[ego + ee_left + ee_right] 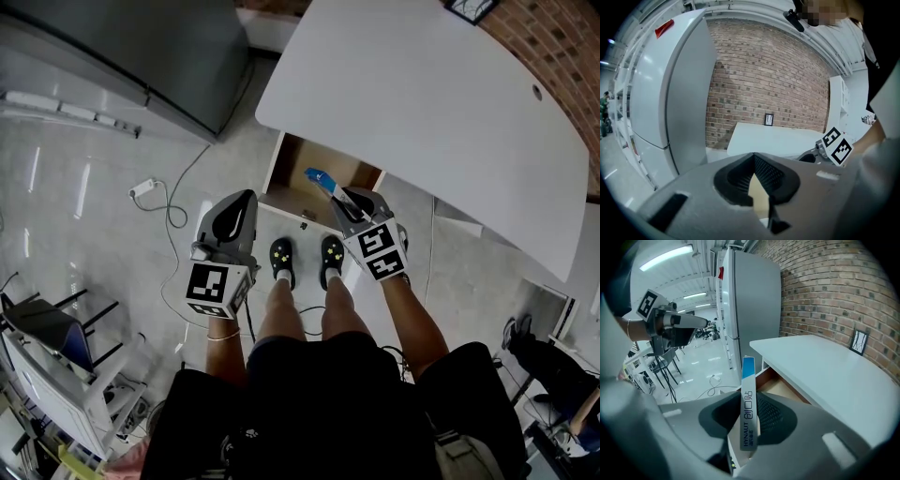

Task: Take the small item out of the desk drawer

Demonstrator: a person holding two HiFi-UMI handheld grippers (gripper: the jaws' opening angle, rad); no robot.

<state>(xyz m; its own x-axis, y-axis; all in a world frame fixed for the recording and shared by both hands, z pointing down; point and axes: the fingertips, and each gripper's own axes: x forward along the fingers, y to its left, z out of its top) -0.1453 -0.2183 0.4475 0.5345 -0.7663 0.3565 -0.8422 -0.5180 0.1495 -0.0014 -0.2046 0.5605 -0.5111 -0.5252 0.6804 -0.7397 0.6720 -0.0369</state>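
The wooden drawer [298, 161] stands pulled out from under the white desk [422, 103]. My right gripper [342, 199] hangs just above the drawer's front, shut on a slim blue-and-white box [321, 178]. In the right gripper view the box [747, 380] stands on end between the pads of that gripper [749, 401], its blue end sticking out past the tips, with the drawer [785, 390] below. My left gripper [246, 199] hovers left of the drawer, over the floor. Its tips [753, 157] meet with nothing between them.
A tall grey cabinet [141, 47] stands left of the desk. A power strip [142, 187] with its cable lies on the floor. The person's feet in black shoes [281, 258] stand just before the drawer. A chair [47, 328] is at the lower left; a small frame [469, 7] stands on the desk.
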